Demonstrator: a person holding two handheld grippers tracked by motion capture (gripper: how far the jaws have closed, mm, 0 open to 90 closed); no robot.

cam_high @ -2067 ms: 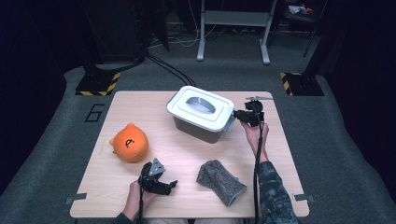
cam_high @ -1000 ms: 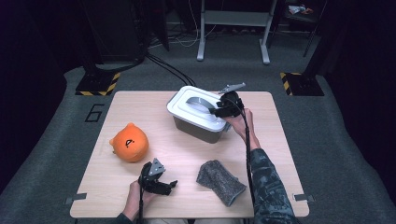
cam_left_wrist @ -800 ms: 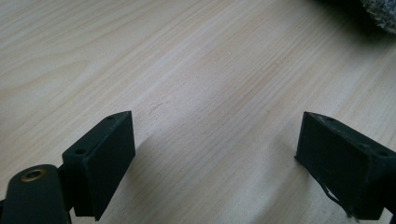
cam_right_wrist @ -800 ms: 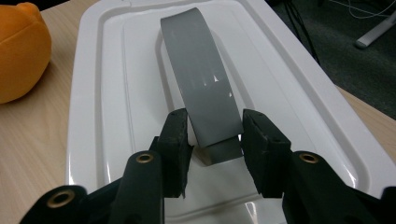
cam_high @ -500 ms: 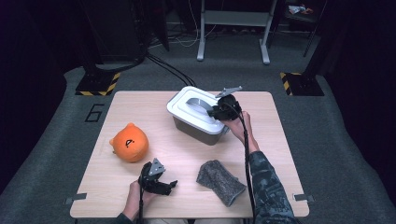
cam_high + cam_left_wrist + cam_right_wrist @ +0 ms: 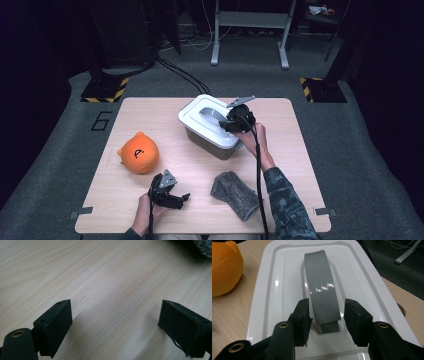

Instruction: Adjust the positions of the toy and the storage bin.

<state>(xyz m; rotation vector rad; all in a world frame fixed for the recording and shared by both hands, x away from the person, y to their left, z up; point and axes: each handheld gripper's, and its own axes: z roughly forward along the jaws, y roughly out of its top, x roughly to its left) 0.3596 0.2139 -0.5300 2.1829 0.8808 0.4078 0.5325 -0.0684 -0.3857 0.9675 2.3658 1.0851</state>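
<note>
The white storage bin stands on the wooden desk, and everything else is placed here from it. Its white lid is on, with a grey arched handle running along the recessed middle of the lid.

The right hand-held gripper is over the bin's lid at the end of the handle nearer the person. In the right gripper view its two black jaws straddle that end of the handle, one on each side; a narrow gap shows between each pad and the grey band, so the pads do not press on it. The jaws have just been opening a little, with the handle between them.

The left hand-held gripper rests at the desk edge nearest the person, well apart from the bin on its near left side. Its jaws stand wide with bare wood between them.

An orange plush toy lies to the left of the bin, near it but not touching. A grey knitted cloth lies on the near side of the bin, between the bin and the person.
</note>
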